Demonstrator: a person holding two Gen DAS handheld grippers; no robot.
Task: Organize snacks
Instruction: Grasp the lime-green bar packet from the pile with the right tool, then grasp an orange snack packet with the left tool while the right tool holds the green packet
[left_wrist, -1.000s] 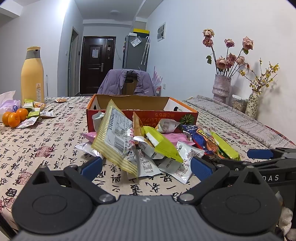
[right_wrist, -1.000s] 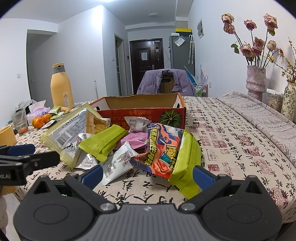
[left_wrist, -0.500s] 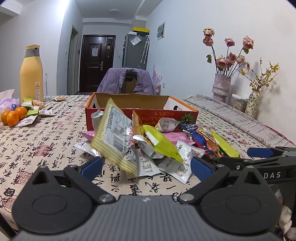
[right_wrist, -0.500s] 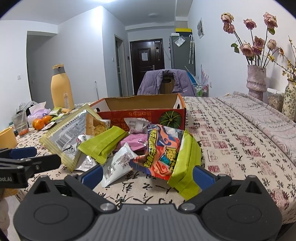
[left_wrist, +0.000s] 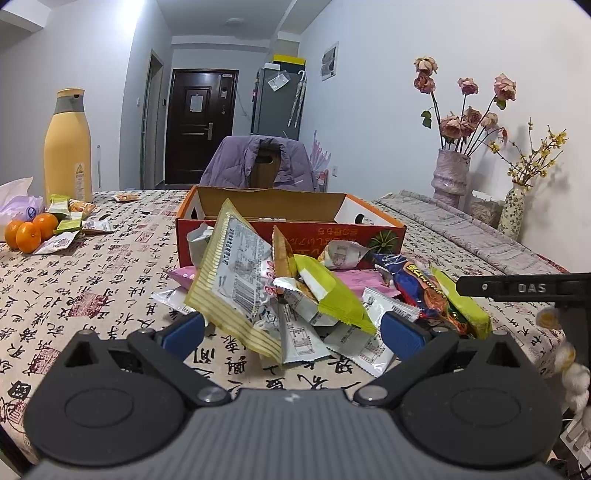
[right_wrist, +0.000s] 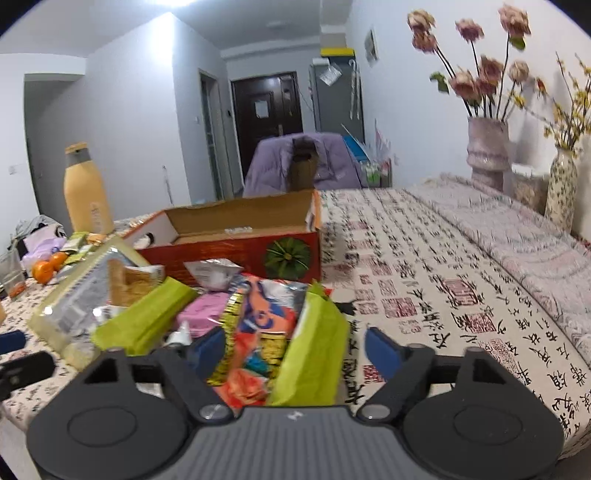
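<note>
The left tongs (left_wrist: 291, 330) stand wide open in front of the snack pile (left_wrist: 295, 291), gripping nothing. To the right, the right tongs (right_wrist: 295, 349) are closing around the orange printed packet (right_wrist: 258, 332) and the lime-green packet (right_wrist: 314, 350) beside it; their pads do not yet seem to press on either.

The risk, as I judge it, is a double catch: the two packets overlap, so the tongs may pinch both, or drag neighbours off the heap. The wrappers are glossy, crinkled film, flat and pillow-shaped, so a shallow pinch on an edge may slip.

The snacks lie heaped on the counter (right_wrist: 443, 277), which is covered with a cloth printed with characters, just before the open cardboard box (right_wrist: 236, 236) with its red printed front. That box looks like the likely destination.
</note>
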